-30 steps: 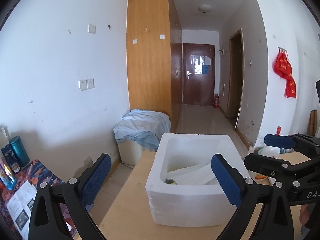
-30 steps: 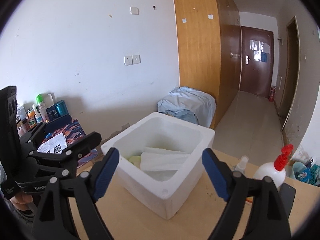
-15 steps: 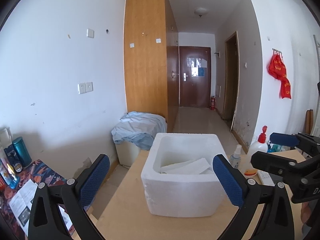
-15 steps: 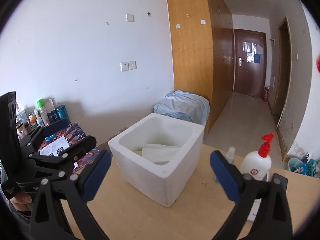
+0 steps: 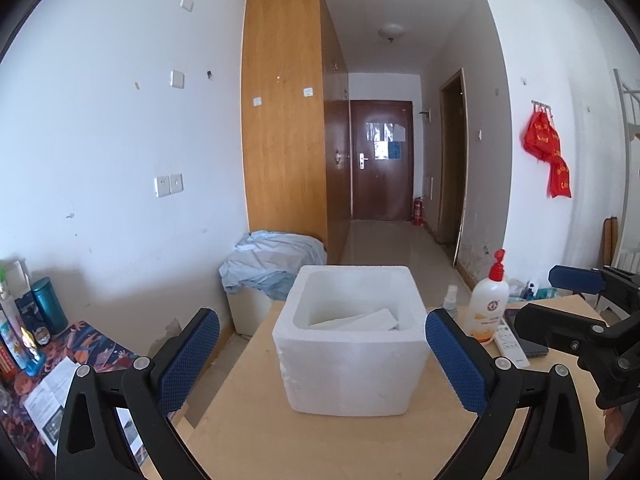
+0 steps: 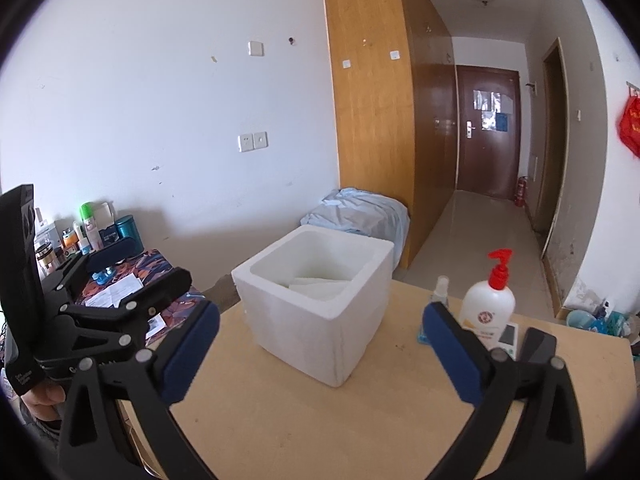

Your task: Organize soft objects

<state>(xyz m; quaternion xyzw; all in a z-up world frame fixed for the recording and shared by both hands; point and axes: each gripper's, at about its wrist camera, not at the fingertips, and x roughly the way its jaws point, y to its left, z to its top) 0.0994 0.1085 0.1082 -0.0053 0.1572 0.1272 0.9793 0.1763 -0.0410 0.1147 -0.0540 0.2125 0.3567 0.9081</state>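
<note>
Pulled back from the box [image 5: 352, 344] since a second ago, both views now showing more table [image 5: 248, 440] in front of it and less of its inside; pump bottle [image 6: 490, 304] newly in view on the right. Largest first: table bare between the fingers and the box, box standing upright near the far edge, well apart from both tools. Inside it, white folded soft pieces [image 5: 360, 320] lying against the far wall, only their top edges showing over the rim; whether more lie beneath cannot be told. Left gripper [image 5: 320, 364] spread wide, nothing between its blue pads [image 5: 188, 360]. Right gripper [image 6: 320, 356] opening to its widest, nothing between the pads either, so likely a release just made and a retreat under way. To do this step well, probably: back off level and clear of the rim so the light foam box does not get nudged or tipped; hold both pairs of fingers wide until well away, so no cloth corner snags and gets dragged back out. On the right, mind the bottle, the small spray [image 6: 441, 288] and the flat devices [image 6: 536, 344] just beside the right finger. No further soft things visible on the table, so the next target cannot be named from here.
</note>
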